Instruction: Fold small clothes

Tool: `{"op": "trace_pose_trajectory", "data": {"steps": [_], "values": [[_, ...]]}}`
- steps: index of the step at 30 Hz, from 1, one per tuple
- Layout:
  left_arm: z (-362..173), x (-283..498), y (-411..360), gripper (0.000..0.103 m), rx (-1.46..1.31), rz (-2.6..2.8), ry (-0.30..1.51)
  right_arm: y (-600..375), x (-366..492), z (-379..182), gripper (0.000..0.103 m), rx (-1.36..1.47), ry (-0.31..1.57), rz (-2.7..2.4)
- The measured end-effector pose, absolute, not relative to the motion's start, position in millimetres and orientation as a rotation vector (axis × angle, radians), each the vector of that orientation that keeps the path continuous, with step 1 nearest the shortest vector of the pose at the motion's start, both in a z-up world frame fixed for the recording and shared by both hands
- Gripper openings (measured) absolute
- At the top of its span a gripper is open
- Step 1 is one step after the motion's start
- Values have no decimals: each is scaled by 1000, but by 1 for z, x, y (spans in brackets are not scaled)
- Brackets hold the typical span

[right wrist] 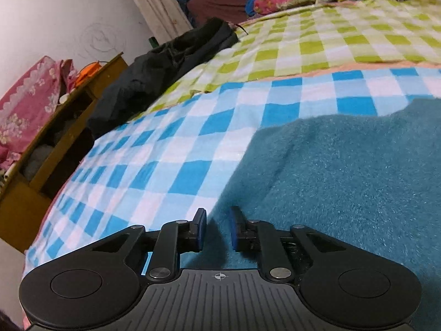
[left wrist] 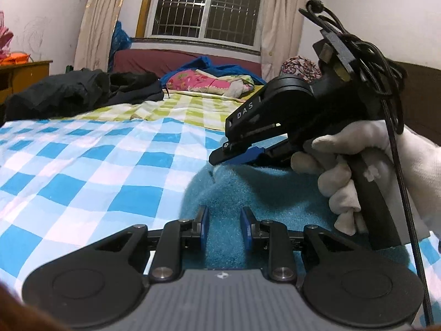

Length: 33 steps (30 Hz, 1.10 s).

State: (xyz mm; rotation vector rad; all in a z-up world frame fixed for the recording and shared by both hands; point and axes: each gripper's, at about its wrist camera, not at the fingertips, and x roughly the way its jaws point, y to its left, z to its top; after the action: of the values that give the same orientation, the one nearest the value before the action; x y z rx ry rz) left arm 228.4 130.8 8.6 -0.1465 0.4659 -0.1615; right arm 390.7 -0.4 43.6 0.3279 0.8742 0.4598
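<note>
A fuzzy teal garment (left wrist: pixel 256 195) lies on the blue-and-white checked bed cover (left wrist: pixel 82 165). My left gripper (left wrist: pixel 224 222) is open, its blue-padded fingers low over the garment's near left edge. My right gripper (left wrist: pixel 220 157), held by a white-gloved hand (left wrist: pixel 339 171), hovers just above the garment's far edge in the left wrist view. In the right wrist view the right gripper (right wrist: pixel 217 227) is open over the garment's (right wrist: pixel 344 179) left edge, with nothing between its pads.
A black jacket (left wrist: pixel 80 91) lies at the bed's far left. Pink and blue bedding (left wrist: pixel 209 80) is piled near the window. A green checked sheet (right wrist: pixel 317 44) covers the far bed. A wooden cabinet (right wrist: pixel 49 149) stands beside the bed's left side.
</note>
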Motion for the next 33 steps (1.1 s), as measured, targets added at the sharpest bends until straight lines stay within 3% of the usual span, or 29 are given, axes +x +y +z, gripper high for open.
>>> {"op": "trace_pose_trajectory", "data": {"steps": [4, 6, 9, 11, 13, 15, 22, 27, 33], "values": [[11, 228, 127, 34, -128, -164, 468, -7, 377, 61, 15, 305, 848, 453], [11, 227, 125, 34, -110, -160, 467, -20, 361, 77, 25, 303, 806, 469], [12, 227, 129, 34, -134, -168, 468, -50, 328, 99, 26, 282, 760, 474], [16, 225, 131, 34, -156, -172, 466, -75, 300, 107, 32, 258, 733, 452], [23, 221, 132, 34, -160, -172, 446, -98, 276, 108, 51, 252, 720, 428], [31, 218, 130, 39, -144, -157, 418, -118, 254, 103, 60, 259, 726, 412], [51, 236, 122, 52, -111, -189, 388, -145, 239, 59, 65, 378, 819, 370], [36, 263, 122, 55, -95, -232, 484, -144, 255, 32, 75, 510, 843, 380], [18, 265, 131, 63, -131, -251, 529, -140, 270, 12, 75, 598, 843, 417]]}}
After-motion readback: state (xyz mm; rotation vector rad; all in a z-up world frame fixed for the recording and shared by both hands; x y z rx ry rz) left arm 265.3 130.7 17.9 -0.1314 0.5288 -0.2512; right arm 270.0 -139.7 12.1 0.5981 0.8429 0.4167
